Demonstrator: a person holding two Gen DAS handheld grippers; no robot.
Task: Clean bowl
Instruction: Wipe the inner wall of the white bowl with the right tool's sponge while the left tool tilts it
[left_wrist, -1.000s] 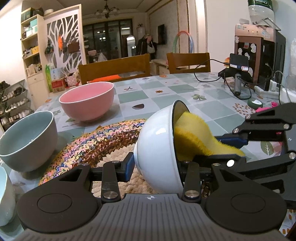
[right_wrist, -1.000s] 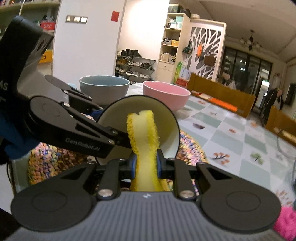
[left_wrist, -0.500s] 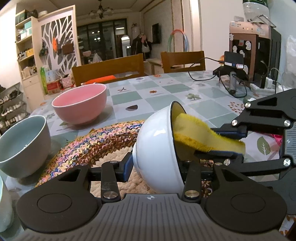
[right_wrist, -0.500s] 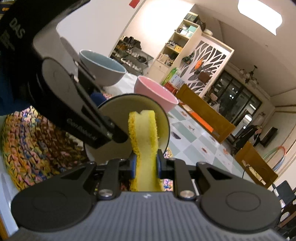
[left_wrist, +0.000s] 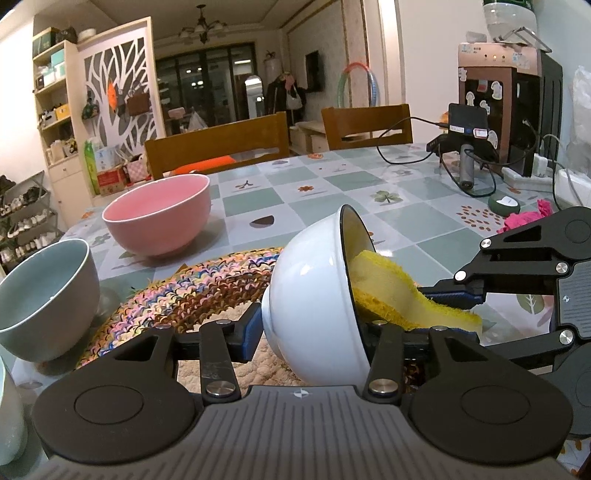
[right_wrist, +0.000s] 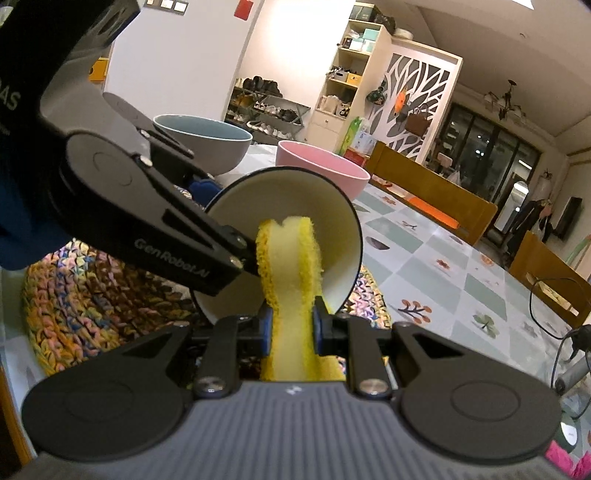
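Left wrist view: the glossy white ceramic bowl (left_wrist: 314, 310) is sitting tipped on its side between the left gripper (left_wrist: 314, 328) fingers, its mouth facing right, above the multicoloured braided round mat (left_wrist: 192, 295).
Hidden parts: the bowl's lower wall is disappearing behind the gripper body, and its inside is barely showing from this side; the right-hand blue pad is hiding behind the bowl wall.
Left gripper grip: its fingers are clamping the bowl, one blue pad pressing the base, the other reaching inside the rim.
Right wrist view: the bowl's cream interior (right_wrist: 291, 221) is facing the camera, partly covered by the left gripper's black linkage.
Right gripper grip: the right gripper (right_wrist: 291, 326) is pinching the yellow folded sponge cloth (right_wrist: 288, 266) tightly between its blue pads, the cloth's far end touching the bowl's inner wall.
Cut off: the cloth's near end is running under the gripper body.
Writing: "GenRobot.AI" is showing on the linkage; letters "AS" are ending a cropped word at the left edge.
Surroundings: the pink round bowl (left_wrist: 159, 214) and the grey-blue round bowl (left_wrist: 40, 295) are standing upright on the checked floral tablecloth (left_wrist: 332, 184), beyond and beside the mat.
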